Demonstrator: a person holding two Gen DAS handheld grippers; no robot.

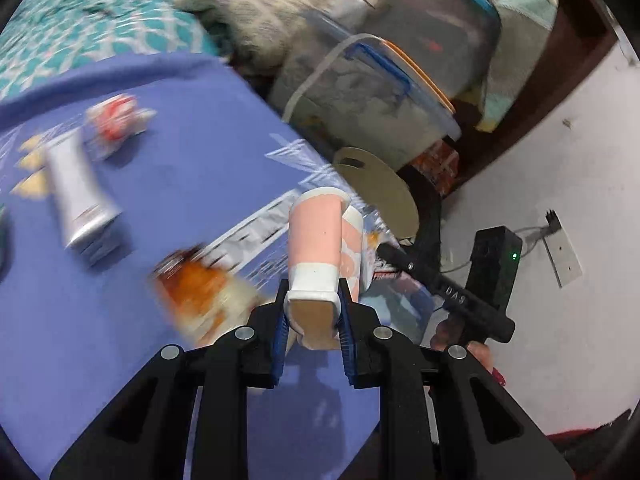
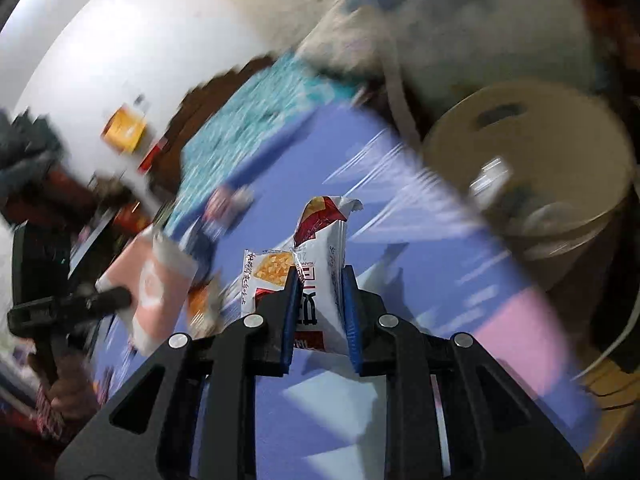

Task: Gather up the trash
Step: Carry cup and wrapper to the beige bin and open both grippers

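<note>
Left gripper (image 1: 312, 304) clamps pink carton (image 1: 316, 240); silver tube (image 1: 78, 196) only there. Right gripper (image 2: 320, 300) pinches snack packet (image 2: 320, 264); only that view shows beige bucket (image 2: 560, 200).

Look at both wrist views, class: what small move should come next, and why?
Probably carry both loads to the tan bin beside the purple cloth. The left tongs already clamp a pink carton, the right tongs a snack wrapper, and neither is over the bin yet.

Both wrist views share blue cloth (image 1: 120, 360)
</note>
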